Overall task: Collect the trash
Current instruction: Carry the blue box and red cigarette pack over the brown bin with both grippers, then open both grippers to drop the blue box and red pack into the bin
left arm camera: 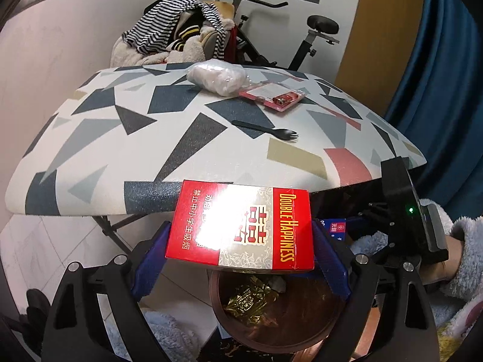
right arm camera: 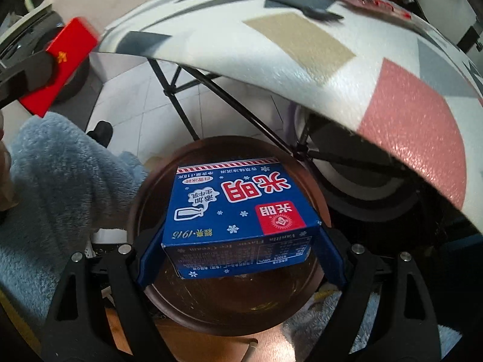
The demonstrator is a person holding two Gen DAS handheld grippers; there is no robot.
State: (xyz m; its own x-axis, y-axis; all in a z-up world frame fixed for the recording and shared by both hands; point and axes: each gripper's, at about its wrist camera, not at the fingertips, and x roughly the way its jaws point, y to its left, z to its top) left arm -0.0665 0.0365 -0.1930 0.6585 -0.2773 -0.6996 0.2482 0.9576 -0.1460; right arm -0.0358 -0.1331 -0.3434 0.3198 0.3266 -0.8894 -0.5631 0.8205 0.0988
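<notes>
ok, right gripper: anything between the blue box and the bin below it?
Nothing visible. In the right wrist view the blue box, clamped in the right gripper, hangs directly over the brown bin with open air between.

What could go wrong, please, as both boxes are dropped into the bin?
The red box hangs only partly over the bin, nearer its rim, so it may land on the floor. The blue box sits over the bin's middle, but both hand-held grippers crowd one opening and might bump.

We list a desk (left arm camera: 126, 138) patterned with grey, tan and pink shapes. Behind it we note an exercise bike (left arm camera: 305, 45), striped clothing (left arm camera: 169, 27) and a blue curtain (left arm camera: 446, 69).
</notes>
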